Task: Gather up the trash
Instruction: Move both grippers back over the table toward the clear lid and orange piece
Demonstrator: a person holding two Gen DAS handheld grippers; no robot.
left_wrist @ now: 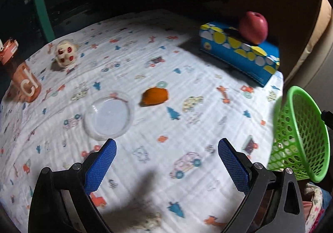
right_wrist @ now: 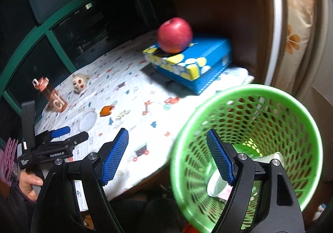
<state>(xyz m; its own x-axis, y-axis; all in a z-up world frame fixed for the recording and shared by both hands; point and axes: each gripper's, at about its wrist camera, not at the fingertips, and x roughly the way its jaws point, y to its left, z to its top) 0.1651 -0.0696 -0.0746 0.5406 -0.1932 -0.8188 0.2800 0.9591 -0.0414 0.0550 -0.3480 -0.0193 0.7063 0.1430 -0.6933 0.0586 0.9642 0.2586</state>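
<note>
Green mesh basket is sitting tilted around the right gripper's right jaw.
Only the right wrist view is showing crumpled paper inside; the left gripper, gaping empty, is facing orange peel beyond its jaws.

One apple, one tissue box, one green basket, one bottle, one clear lid.

Both tongs, left and right, wide apart, empty.
</note>
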